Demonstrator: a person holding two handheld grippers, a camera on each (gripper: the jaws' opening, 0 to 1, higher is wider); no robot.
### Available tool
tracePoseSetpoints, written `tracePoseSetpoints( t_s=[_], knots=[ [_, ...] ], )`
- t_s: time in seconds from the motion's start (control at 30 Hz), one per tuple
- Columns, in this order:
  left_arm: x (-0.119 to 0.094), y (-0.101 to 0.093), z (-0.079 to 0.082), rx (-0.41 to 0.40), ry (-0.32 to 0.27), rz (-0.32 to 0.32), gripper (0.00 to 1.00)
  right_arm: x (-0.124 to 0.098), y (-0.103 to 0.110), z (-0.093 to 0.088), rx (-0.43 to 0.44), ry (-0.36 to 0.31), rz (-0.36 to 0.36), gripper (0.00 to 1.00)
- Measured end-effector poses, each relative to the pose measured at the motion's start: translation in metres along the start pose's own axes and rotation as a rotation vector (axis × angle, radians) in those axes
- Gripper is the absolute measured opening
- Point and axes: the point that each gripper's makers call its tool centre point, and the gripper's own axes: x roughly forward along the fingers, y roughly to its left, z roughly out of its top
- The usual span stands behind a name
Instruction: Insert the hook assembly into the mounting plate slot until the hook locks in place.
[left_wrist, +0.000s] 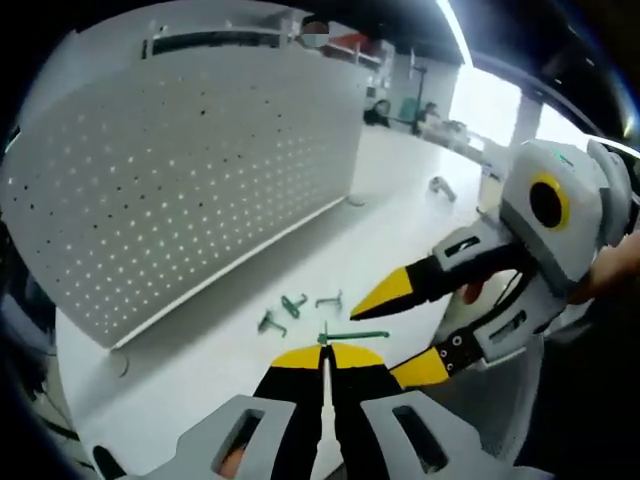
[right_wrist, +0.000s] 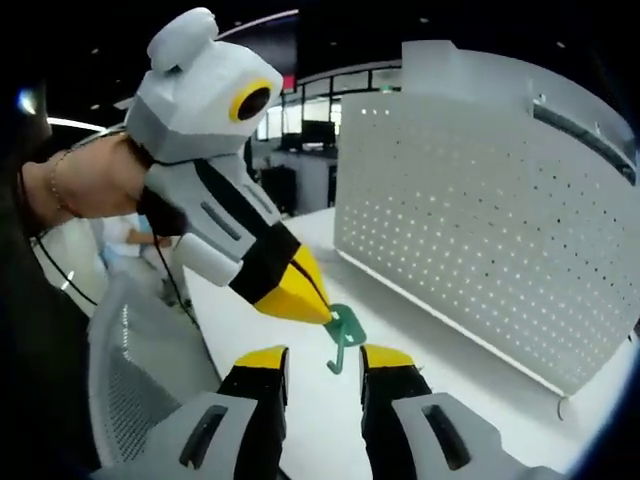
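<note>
White perforated metal makes up the pegboard (left_wrist: 190, 170), which stands upright on the white table (left_wrist: 400, 200) and takes the 10 o'clock part of the left gripper view. At 6 o'clock in that view the left claw (left_wrist: 327, 356) has its yellow tips pressed together on a green hook (left_wrist: 352, 336), whose thin shaft pokes out toward 3 o'clock. Three spare hooks (left_wrist: 295, 308) lie loose on the table just beyond it, near the foot of the pegboard. At 3 o'clock the right claw (left_wrist: 400, 330) comes in with its jaws parted, one tip just above the held hook and one below.

In the right gripper view the left claw (right_wrist: 310, 305) reaches in from 10 o'clock, held by a hand (right_wrist: 75, 190), and the green hook (right_wrist: 342, 335) hangs from its tips. It sits between the spread jaws of the right claw (right_wrist: 325, 360), touching neither, as far as I can tell. The pegboard (right_wrist: 490, 220) fills 2 o'clock.

This looks like a handover or regrip before insertion; no hook is yet in the board. Next the hook needs a firm hold, then its prongs lined up with a row of holes and pushed in until it seats.
</note>
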Motion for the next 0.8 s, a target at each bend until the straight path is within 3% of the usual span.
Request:
tracePoseSetpoints(
  t_s=[0.8],
  knots=[
    [-0.0074, -0.0050, 0.0012, -0.065, -0.001, -0.030, 0.01, -0.0009, 0.0003, 0.0052, -0.081, -0.012, -0.017, 0.09]
  ],
)
